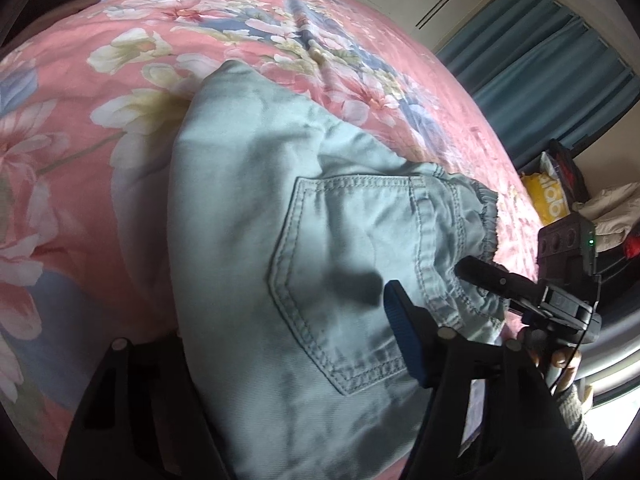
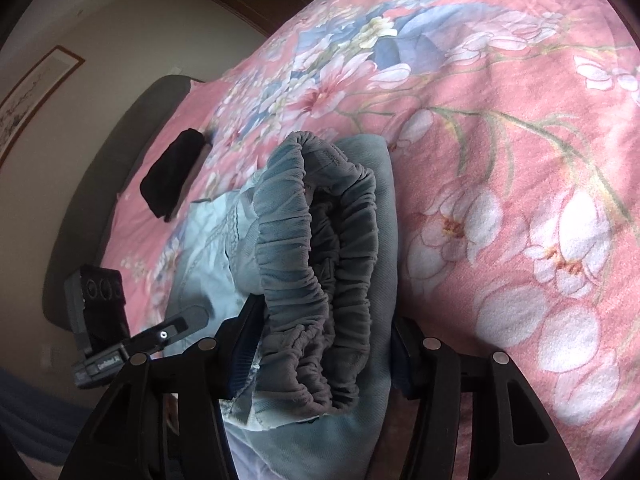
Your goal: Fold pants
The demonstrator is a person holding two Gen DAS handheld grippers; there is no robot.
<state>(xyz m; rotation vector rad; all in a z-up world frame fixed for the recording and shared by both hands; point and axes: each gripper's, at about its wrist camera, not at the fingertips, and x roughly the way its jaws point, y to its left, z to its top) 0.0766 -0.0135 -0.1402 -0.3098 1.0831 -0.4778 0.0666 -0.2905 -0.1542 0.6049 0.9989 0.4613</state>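
Light blue-green denim pants point(image 1: 288, 240) lie folded on a pink floral bedspread point(image 1: 72, 128), back pocket up. My left gripper point(image 1: 288, 364) is shut on the near edge of the folded pants; its right blue pad point(image 1: 404, 340) shows, the left finger is under the cloth. My right gripper point(image 2: 320, 356) is shut on the bunched elastic waistband point(image 2: 316, 264) of the pants point(image 2: 208, 248). In the left wrist view the right gripper point(image 1: 500, 284) shows at the waistband corner. In the right wrist view the left gripper point(image 2: 176, 328) shows at the lower left.
A black cloth item point(image 2: 172, 172) lies on the bedspread point(image 2: 500, 128) near the dark headboard point(image 2: 120, 128). Blue curtains point(image 1: 540, 60), a yellow bag point(image 1: 552, 200) and piled things stand beyond the bed's right edge. A framed picture point(image 2: 32, 96) hangs on the wall.
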